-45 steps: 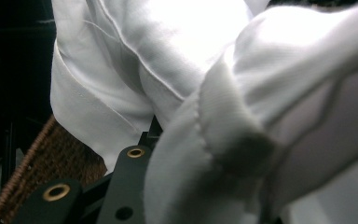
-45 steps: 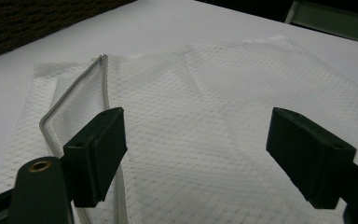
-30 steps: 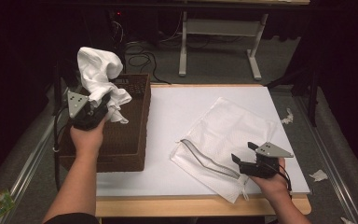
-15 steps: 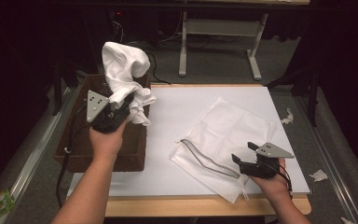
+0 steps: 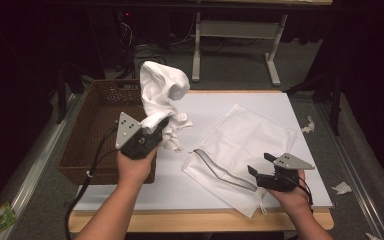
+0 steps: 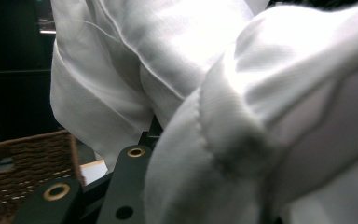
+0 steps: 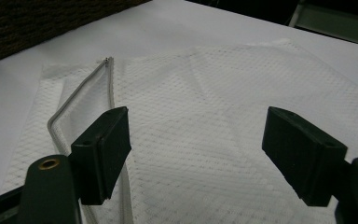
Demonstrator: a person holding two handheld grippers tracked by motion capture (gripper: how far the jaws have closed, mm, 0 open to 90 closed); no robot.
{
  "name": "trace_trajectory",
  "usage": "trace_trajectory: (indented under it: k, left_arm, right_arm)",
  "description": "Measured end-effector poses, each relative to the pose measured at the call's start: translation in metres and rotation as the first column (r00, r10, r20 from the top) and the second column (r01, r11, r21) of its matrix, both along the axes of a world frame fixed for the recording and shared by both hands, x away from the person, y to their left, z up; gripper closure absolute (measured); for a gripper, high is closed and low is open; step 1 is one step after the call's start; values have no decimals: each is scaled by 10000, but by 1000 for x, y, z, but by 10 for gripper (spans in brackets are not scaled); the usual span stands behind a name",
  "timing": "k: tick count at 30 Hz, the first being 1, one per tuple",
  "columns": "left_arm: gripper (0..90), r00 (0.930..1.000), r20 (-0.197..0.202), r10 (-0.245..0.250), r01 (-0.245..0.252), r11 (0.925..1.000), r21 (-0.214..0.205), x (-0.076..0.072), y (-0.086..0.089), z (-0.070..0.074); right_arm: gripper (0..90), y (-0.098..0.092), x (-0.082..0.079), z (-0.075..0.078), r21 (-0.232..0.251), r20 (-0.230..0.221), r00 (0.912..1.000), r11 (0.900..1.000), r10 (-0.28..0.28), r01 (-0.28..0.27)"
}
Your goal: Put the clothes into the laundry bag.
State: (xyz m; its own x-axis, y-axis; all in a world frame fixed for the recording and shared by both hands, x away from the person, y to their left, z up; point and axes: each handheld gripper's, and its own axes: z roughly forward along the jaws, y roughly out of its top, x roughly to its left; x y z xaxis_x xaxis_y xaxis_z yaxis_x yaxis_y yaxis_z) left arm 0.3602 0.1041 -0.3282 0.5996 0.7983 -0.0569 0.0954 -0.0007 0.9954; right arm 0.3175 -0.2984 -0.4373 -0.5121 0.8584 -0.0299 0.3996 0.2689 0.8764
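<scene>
White garment (image 5: 162,95), one, bunched and raised above the tabletop (image 5: 200,187), hanging over the seam between the basket and the white surface. Gripped low down by the left tongs (image 5: 156,128), with most of the cloth standing up above them and a frayed corner drooping beside them. Seen close up in the left gripper view as folds and stitched seams of white fabric (image 6: 242,112) pressed between the black jaws and spilling over them.

One mesh laundry bag (image 5: 242,150), white, lying flat on the tabletop to the right of the garment and well apart from it. One zipper (image 5: 220,167) running along its near left edge, partly undone, so that the mouth gapes a little. Same bag (image 7: 223,140) spread under the right gripper view, zipper line (image 7: 81,93) curving off to the left.

Right tongs (image 5: 262,164) held low at the bag's near corner, jaws set well apart with only bag mesh beneath them and nothing clamped; jaws just been easing a little closer together.

One brown wicker basket (image 5: 92,130) at the left side of the tabletop, its woven wall also visible at the lower left of the left gripper view.

Two hands, two tongs, one garment, one bag, one basket. A few scraps of white paper (image 5: 341,187) on the floor to the right.
</scene>
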Motion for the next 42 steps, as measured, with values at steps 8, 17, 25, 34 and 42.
trace_trajectory:
  k: [8, 17, 25, 34, 42]
  left_arm:
    - [657, 9974, -298, -659, 666, 9975, 244, -19, -23, -27]
    - [655, 9824, -1204, -1428, 1517, 9861, 679, -48, -30, -72]
    - [652, 9714, -1674, -1684, 1842, 9793, 838, -58, -29, -101]
    - [645, 9641, -1729, -2013, 2149, 9746, 634, -56, -25, -104]
    - [639, 9627, -1828, -1995, 2063, 9783, 190, -55, -18, -103]
  right_arm:
    - [250, 1, -1, 0, 32, -50, 10000, 10000, -6, 6]
    - [317, 1, -1, 0, 59, -72, 9997, 9997, 235, -235]
    - [383, 11, -2, 1, -27, -364, 9993, 9999, 98, -99]
    - [420, 51, 9, -14, -431, -1243, 9921, 9989, 137, -192]
    - [417, 50, -8, -12, -860, -1537, 9877, 9955, 270, -406]
